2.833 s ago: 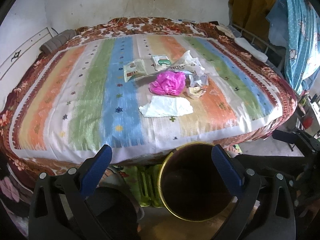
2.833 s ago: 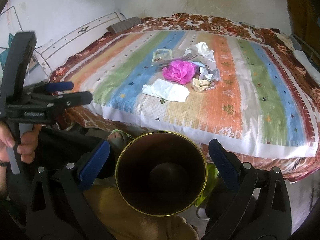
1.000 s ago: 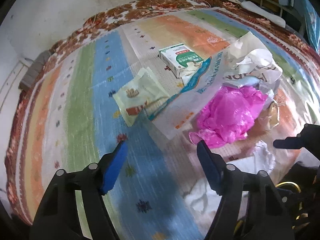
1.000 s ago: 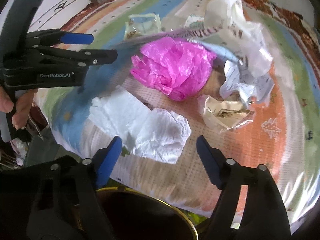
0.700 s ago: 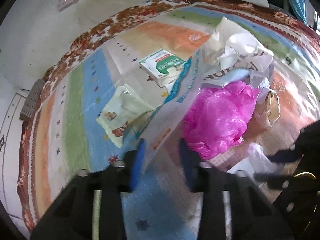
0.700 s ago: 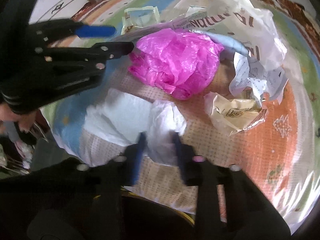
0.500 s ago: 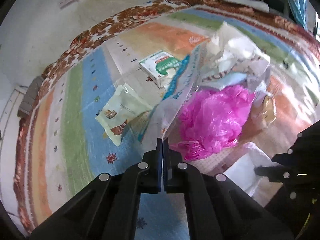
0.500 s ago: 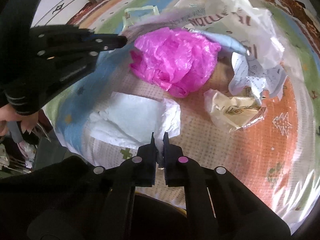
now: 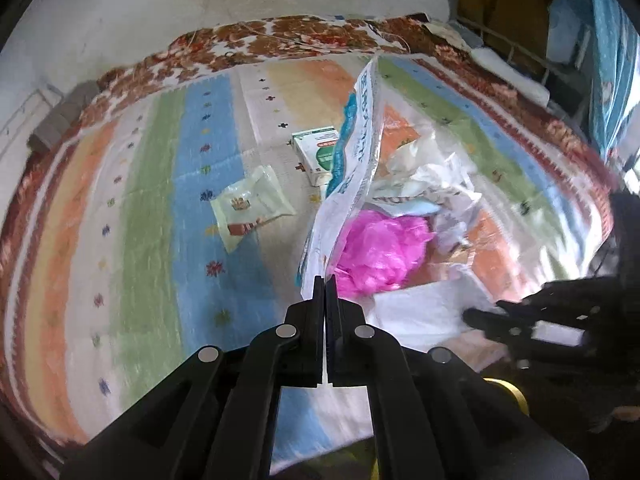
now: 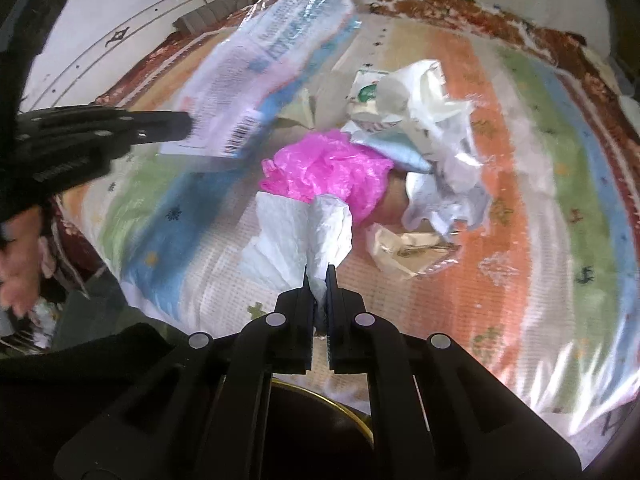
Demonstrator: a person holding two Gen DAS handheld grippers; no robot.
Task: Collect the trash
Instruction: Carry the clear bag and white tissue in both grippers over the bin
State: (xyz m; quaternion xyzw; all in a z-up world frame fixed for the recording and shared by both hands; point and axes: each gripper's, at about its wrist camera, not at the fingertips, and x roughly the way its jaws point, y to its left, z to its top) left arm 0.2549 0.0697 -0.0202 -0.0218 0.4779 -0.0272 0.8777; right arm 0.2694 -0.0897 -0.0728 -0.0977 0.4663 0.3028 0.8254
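Observation:
My left gripper [image 9: 325, 280] is shut on the corner of a long white and blue plastic wrapper [image 9: 356, 152] and holds it lifted above the bed; the wrapper also shows in the right wrist view [image 10: 264, 56]. My right gripper [image 10: 318, 270] is shut on a white tissue [image 10: 304, 232] and lifts its edge off the bed. A pink plastic bag [image 10: 328, 172], crumpled white papers [image 10: 436, 128], a beige wrapper [image 10: 404, 248], a green and white box [image 9: 316, 148] and a pale snack packet [image 9: 250, 206] lie on the striped bedspread [image 9: 160, 200].
A dark bin with a gold rim [image 10: 320, 424] stands below the bed's front edge, under my right gripper. The wall [image 9: 120, 8] runs behind the bed. Clothes and a metal frame [image 9: 560, 40] stand at the right.
Both grippers moved from above the bin to the bed and shut: the left on the wrapper, the right on the tissue. Both items are now lifted.

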